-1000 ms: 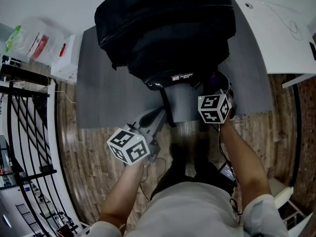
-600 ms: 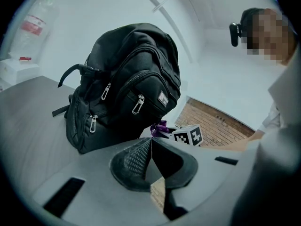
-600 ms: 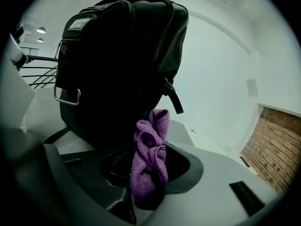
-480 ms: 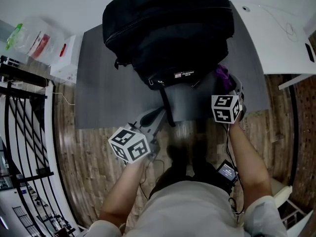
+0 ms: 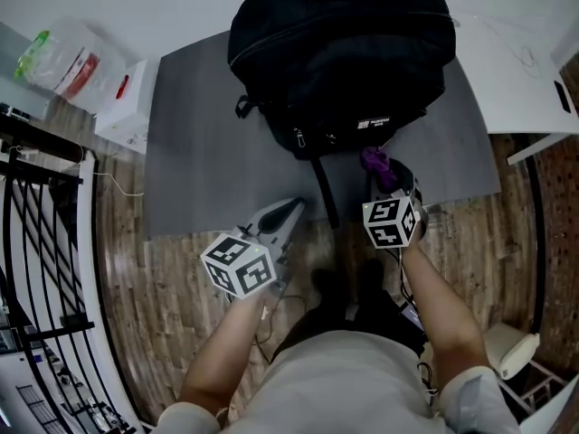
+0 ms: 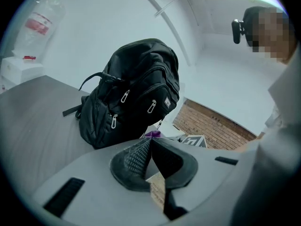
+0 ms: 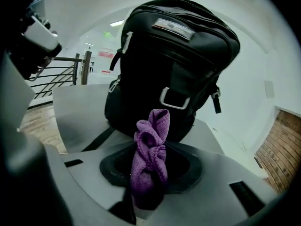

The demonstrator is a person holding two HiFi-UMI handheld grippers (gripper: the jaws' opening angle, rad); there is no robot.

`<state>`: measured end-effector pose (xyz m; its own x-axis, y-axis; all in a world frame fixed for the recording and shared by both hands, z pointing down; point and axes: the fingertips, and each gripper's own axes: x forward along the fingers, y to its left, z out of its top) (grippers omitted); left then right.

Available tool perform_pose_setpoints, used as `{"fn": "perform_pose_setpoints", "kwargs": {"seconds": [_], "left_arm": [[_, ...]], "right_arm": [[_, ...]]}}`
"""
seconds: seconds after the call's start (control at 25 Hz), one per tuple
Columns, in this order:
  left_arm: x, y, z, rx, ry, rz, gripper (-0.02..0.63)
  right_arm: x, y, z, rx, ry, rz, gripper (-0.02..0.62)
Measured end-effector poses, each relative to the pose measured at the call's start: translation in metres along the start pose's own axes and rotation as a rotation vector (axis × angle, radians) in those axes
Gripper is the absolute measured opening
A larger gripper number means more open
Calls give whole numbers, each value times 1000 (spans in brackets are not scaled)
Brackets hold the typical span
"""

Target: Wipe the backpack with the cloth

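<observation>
Grey tabletop (image 5: 199, 170) is seen above a wood-plank floor (image 5: 172, 306). A bulky black fabric backpack (image 5: 344, 52) is laid on it, its long axis running away from the person and its labelled end nearest. A strap (image 5: 324, 193) is trailed to the near edge. A metal ring (image 7: 174, 100) is shown only in the right gripper view. The left gripper (image 5: 289, 211) is closed on nothing. A bunched purple knitted cloth (image 7: 150, 154) is clamped in the right gripper (image 5: 384, 177), just short of the backpack.
</observation>
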<state>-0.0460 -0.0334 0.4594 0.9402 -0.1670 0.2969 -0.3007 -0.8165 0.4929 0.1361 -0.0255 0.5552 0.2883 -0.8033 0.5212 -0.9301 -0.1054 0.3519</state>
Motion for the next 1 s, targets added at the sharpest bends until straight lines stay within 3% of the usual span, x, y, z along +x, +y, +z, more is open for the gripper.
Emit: {"fn": "perform_pose_setpoints", "kwargs": {"seconds": [0.28, 0.56, 1.0], "left_arm": [[-28, 18, -7, -10, -4, 10, 5], [-52, 39, -8, -25, -33, 85, 5], [-38, 42, -3, -69, -51, 159, 5]], "right_arm": [[4, 89, 48, -66, -63, 149, 130], [24, 159, 86, -147, -118, 322, 130], [59, 130, 78, -147, -66, 358, 130]]}}
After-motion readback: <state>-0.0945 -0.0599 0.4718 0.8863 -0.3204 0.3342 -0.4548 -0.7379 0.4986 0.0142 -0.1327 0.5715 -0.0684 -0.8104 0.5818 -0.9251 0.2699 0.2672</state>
